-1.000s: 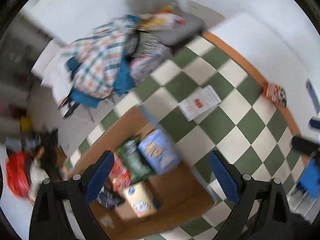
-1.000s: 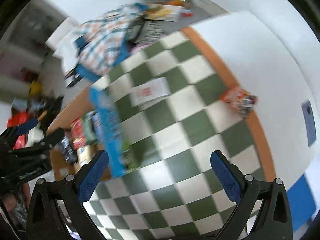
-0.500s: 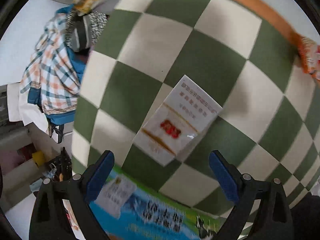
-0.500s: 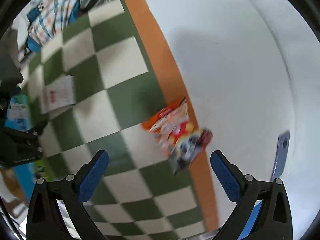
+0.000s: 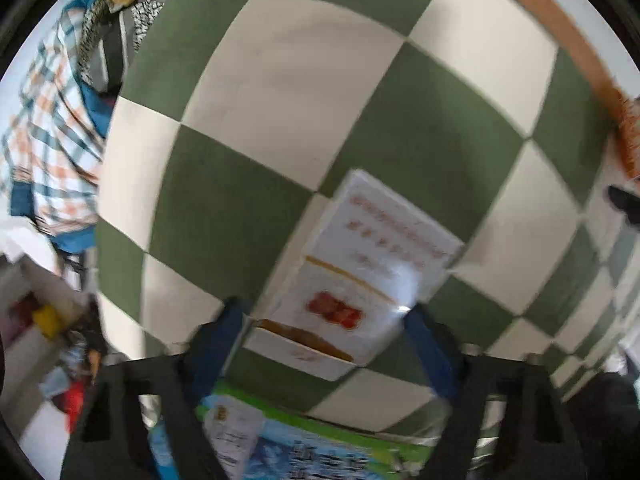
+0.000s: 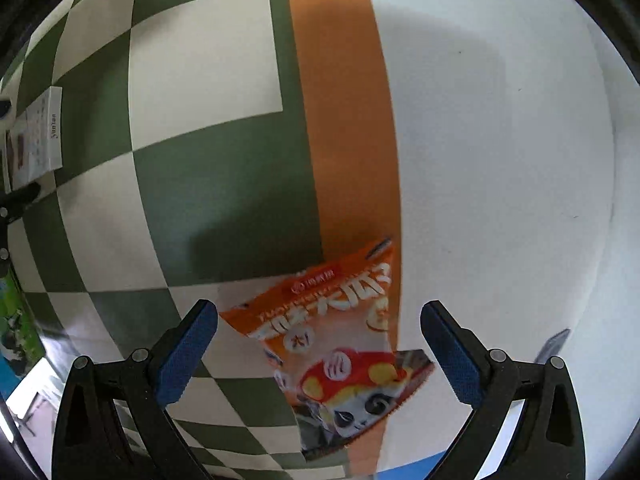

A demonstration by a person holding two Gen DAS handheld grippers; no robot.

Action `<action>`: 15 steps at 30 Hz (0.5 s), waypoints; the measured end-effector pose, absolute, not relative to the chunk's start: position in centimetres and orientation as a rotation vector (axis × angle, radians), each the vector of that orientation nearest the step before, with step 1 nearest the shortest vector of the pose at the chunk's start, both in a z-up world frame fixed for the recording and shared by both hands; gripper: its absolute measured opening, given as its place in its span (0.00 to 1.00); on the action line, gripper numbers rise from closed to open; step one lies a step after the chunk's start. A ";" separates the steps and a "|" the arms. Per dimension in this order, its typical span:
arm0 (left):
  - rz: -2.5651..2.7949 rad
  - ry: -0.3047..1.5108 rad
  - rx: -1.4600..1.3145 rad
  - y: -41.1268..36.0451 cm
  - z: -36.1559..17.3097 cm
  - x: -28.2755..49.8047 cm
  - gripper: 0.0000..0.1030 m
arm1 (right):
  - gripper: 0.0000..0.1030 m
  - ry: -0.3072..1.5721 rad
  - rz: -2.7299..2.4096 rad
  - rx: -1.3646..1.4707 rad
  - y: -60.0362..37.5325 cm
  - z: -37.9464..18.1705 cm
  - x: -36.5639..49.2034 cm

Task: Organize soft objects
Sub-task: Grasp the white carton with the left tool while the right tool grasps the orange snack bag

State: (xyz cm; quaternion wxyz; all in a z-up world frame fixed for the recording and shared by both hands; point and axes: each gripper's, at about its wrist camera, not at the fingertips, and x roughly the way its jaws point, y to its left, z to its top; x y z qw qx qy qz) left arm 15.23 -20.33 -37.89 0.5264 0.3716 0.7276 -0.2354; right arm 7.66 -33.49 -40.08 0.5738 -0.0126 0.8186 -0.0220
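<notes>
A white soft packet (image 5: 360,272) with a red logo lies flat on the green and white checked floor (image 5: 280,80). My left gripper (image 5: 324,332) points down at it, jaws closing, and its blue pads (image 5: 224,332) meet the two sides of the packet's near end. The same packet (image 6: 36,136) shows at the left edge of the right wrist view. An orange snack bag (image 6: 332,320) with a cartoon panda lies against the orange skirting band (image 6: 344,120). My right gripper (image 6: 320,354) hangs over it, open, with the bag between its fingers and untouched.
A blue and green printed box flap (image 5: 288,452) sits just under the left gripper. A heap of plaid and blue clothes (image 5: 52,140) fills the left side. The white wall (image 6: 500,160) rises right behind the snack bag.
Both grippers have dropped toward the floor and tipped downward. The left jaws have narrowed onto the white packet. The right gripper has come over the orange snack bag.
</notes>
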 end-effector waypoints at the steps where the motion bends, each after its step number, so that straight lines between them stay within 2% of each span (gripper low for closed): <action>1: -0.561 1.737 0.869 -20.3 -37.7 15.1 0.65 | 0.94 1.913 -0.051 -0.017 -33.6 -40.0 7.7; 2: -0.549 1.726 0.857 -20.2 -37.7 14.9 0.64 | 0.90 1.900 -0.051 -0.018 -33.6 -39.8 7.6; 4: -0.545 1.714 0.814 -20.1 -37.4 14.6 0.62 | 0.69 1.886 -0.052 -0.034 -33.5 -39.6 7.4; 15: -0.522 1.661 0.598 -20.3 -34.2 13.3 0.56 | 0.65 1.811 -0.060 0.041 -32.5 -36.4 5.8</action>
